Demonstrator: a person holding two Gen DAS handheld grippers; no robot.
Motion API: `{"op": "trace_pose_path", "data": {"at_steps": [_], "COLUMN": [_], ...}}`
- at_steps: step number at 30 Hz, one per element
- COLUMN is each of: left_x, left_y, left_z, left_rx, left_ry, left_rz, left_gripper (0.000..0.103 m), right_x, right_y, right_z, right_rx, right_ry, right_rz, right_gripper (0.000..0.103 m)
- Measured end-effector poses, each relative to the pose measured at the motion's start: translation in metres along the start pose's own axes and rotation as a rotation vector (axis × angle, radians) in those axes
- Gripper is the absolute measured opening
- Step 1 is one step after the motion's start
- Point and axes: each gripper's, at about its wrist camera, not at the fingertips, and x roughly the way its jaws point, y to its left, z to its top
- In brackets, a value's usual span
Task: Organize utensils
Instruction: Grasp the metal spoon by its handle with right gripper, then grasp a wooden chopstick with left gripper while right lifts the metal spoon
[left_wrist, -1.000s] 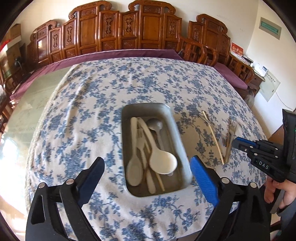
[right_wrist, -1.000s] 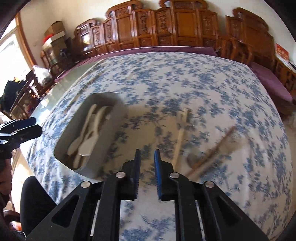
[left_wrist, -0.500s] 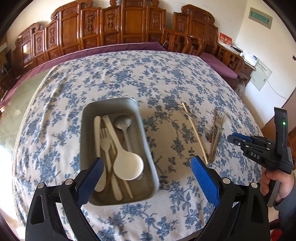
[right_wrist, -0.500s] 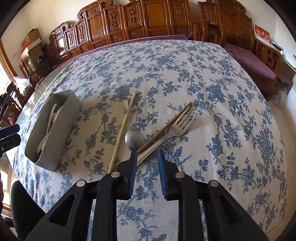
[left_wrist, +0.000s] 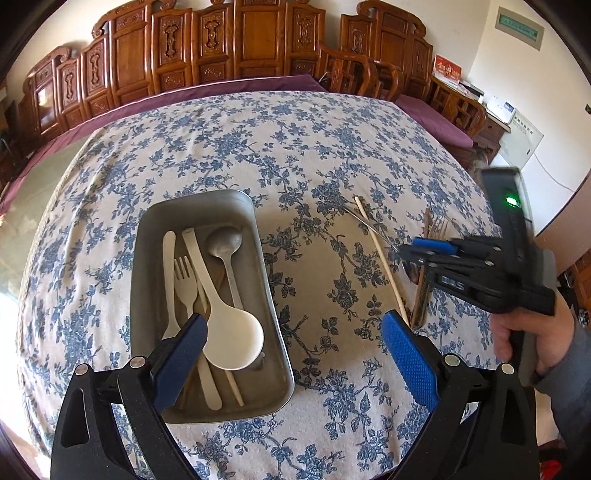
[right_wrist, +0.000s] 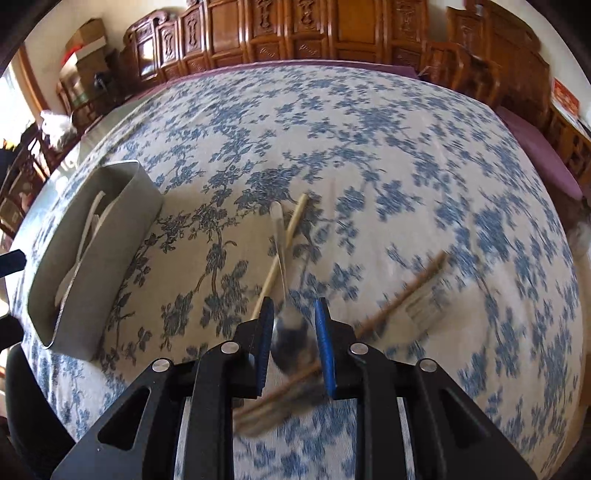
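Observation:
A grey metal tray (left_wrist: 259, 240) on the flowered cloth holds a white ladle (left_wrist: 232, 339), a white fork (left_wrist: 184, 277), a metal spoon (left_wrist: 223, 242) and other pale utensils. My left gripper (left_wrist: 291, 354) hangs open and empty over the tray's near end. To its right, loose on the cloth, lie a pale chopstick (right_wrist: 291, 229), a metal spoon (right_wrist: 291, 332) and a fork with brown sticks (right_wrist: 406, 291). My right gripper (right_wrist: 293, 345) is low over them, narrowly open. The spoon's bowl sits between its fingers, blurred. In the left wrist view the right gripper (left_wrist: 410, 253) is above the chopstick (left_wrist: 380, 254).
Blue-flowered cloth (right_wrist: 351, 129) covers the big table, whose bare glass shows at the left edge (left_wrist: 29, 192). Carved wooden chairs (left_wrist: 258, 44) line the far side. A hand and grey sleeve (left_wrist: 546, 339) hold the right gripper. The tray (right_wrist: 122, 221) is at the left in the right wrist view.
My right gripper has dropped toward the loose utensils, its jaws a little wider, and the spoon's bowl is now between its fingers. The left gripper drifted right, then held above the tray.

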Motion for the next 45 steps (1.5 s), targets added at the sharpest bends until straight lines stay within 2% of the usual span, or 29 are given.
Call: {"op": "trace_pose_path", "data": {"at_steps": [6, 13, 16, 23, 28, 39, 41, 43, 45], "left_x": [0.005, 0.015, 0.02, 0.032, 0.043, 0.084, 0.092, 0.102, 0.107], "left_y": [-0.005, -0.014, -0.018, -0.027, -0.039, -0.075, -0.081, -0.087, -0.091], "left_z": [0.003, 0.005, 0.007, 0.011, 0.016, 0.031, 0.033, 0.036, 0.038], "left_rx": [0.011, 0.021, 0.024, 0.029, 0.04, 0.083, 0.094, 0.106, 0.111], "left_ry": [0.008, 0.025, 0.028, 0.043, 0.053, 0.085, 0.094, 0.11, 0.119], "left_rz": [-0.007, -0.01, -0.012, -0.006, -0.003, -0.012, -0.018, -0.023, -0.027], "left_gripper": [0.091, 0.091, 0.091, 0.091, 0.091, 0.091, 0.086, 0.074, 0.067], "right_x": [0.02, 0.024, 0.022, -0.018, -0.047, -0.062, -0.06, -0.059, -0.058], "right_y": [0.004, 0.0, -0.004, -0.009, -0.024, -0.067, -0.074, -0.079, -0.085], "right_z": [0.015, 0.022, 0.021, 0.022, 0.014, -0.026, -0.034, -0.04, -0.044], "right_rx": [-0.078, -0.084, -0.056, -0.01, 0.013, 0.058, 0.069, 0.084, 0.096], "right_ry": [0.055, 0.074, 0.074, -0.024, -0.076, -0.073, -0.068, -0.065, -0.062], "right_rz": [-0.011, 0.005, 0.04, 0.102, 0.116, 0.101, 0.093, 0.092, 0.092], "right_gripper": [0.025, 0.004, 0.004, 0.004, 0.004, 0.004, 0.004, 0.004, 0.004]}}
